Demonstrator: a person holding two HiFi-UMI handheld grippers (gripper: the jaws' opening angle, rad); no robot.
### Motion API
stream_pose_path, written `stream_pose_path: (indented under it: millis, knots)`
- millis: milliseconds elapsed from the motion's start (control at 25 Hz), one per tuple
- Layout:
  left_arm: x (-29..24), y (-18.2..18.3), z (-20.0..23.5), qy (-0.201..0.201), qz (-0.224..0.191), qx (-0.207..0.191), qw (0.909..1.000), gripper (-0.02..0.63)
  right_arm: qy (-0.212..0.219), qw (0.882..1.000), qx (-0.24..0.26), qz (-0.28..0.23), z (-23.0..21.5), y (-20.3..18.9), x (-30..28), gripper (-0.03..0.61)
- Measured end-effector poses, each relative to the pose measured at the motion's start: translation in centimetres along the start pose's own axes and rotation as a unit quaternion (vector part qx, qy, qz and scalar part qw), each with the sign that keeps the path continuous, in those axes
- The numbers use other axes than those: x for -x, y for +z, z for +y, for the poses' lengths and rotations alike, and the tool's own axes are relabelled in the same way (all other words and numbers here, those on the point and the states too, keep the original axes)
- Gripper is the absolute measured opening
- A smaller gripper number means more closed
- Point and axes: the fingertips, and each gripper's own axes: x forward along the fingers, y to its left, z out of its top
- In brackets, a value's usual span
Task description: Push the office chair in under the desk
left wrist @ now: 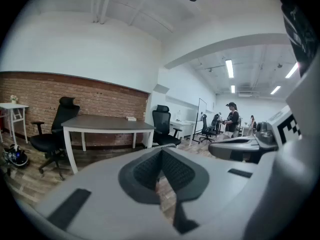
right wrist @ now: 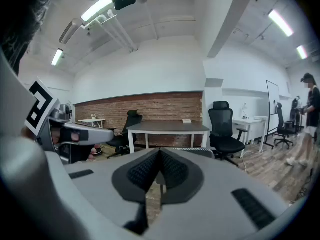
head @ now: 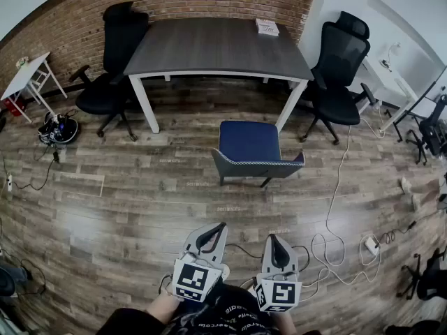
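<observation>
your left gripper [head: 218,229] and right gripper [head: 274,240] show only from the marker cubes forward; what lies behind is cut off. the blue chair [head: 249,145] hides most of its own legs under the seat. a dark chair [head: 433,128] at the right edge is cropped. both tools have their jaws pressed fully together, empty, touching nothing, well short of the blue chair. one grey desk [head: 216,44] stands by the brick wall, and the one blue chair sits just before it, not under it. two black office chairs flank the desk: left chair [head: 115,61], right chair [head: 339,68].
</observation>
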Motion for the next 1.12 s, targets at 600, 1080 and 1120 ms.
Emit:
stream_pose_path:
  millis: [600, 1080, 1120]
  knots:
    - [-0.3, -0.9, -1.1, 0.003, 0.015, -0.015, 0.9998, 0.006, 0.024, 0.999, 0.031, 0.02, -0.7, -0.5, 1.2, 0.005]
    - [-3.0, -2.0, -3.3, -0.007, 0.03, -0.026, 0.9992, 0.005, 0.018, 1.0, 0.022, 0.005, -4.5, 0.0, 1.2, 0.003]
    - [-3.4, -2.1, -3.4, -0.009, 0.029, -0.025, 0.9992, 0.006, 0.015, 1.0, 0.025, 0.007, -4.7, -0.1, 1.0, 0.003]
